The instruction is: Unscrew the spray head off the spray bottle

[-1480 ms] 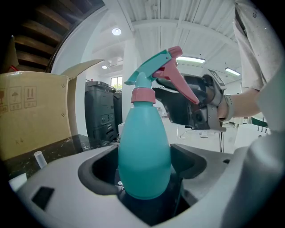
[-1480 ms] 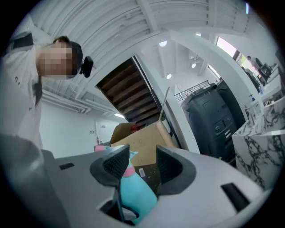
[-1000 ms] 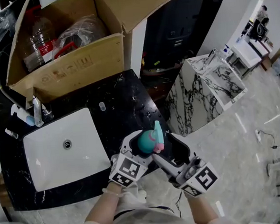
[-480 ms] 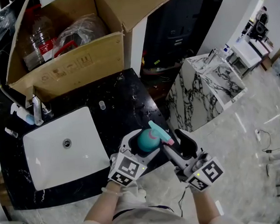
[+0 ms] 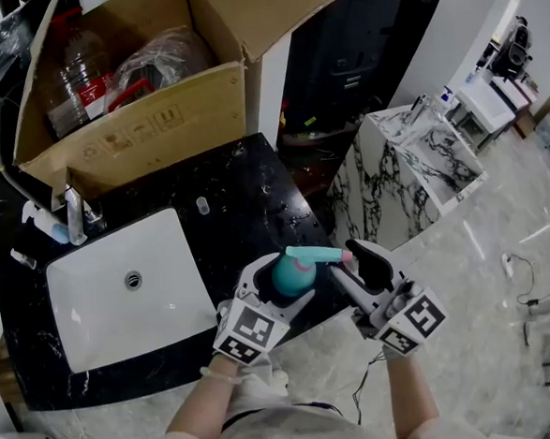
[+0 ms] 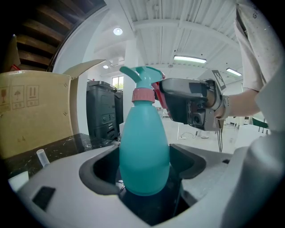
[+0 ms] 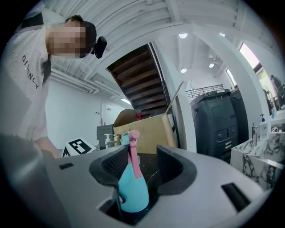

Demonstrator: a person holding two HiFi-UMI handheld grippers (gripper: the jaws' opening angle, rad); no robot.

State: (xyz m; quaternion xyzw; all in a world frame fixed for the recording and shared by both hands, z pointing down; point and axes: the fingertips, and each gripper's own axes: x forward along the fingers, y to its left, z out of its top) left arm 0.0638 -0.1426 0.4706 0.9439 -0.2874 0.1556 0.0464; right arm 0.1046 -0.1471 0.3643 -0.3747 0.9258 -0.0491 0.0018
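At the near right edge of the black bench [image 5: 244, 183], just right of the white sink [image 5: 93, 302], the left gripper [image 6: 144, 167] was clenched on the rounded body of the teal spray bottle [image 6: 144, 133]. It held the bottle upright, low on the widest part. That hold looked chosen to keep the body from turning and to leave the pink collar [image 6: 143, 95] and the spray head [image 6: 141, 75] free above the jaws.

The right gripper [image 7: 140, 167] stood to the right of the bottle, level with its top. Its jaws were closing around the spray head and the pink trigger [image 7: 133, 156]. The head lay between the pads, close to the left one, but a gap showed on the other side, so nothing was gripped yet.

The head was not yet unscrewed; the collar sat down on the neck. The next move would probably need a firm hold on the head before any twist. The trigger is thin and off-centre, so the pads might slip or squeeze it.

A cardboard box [image 5: 146, 120] stood at the far side of the bench.
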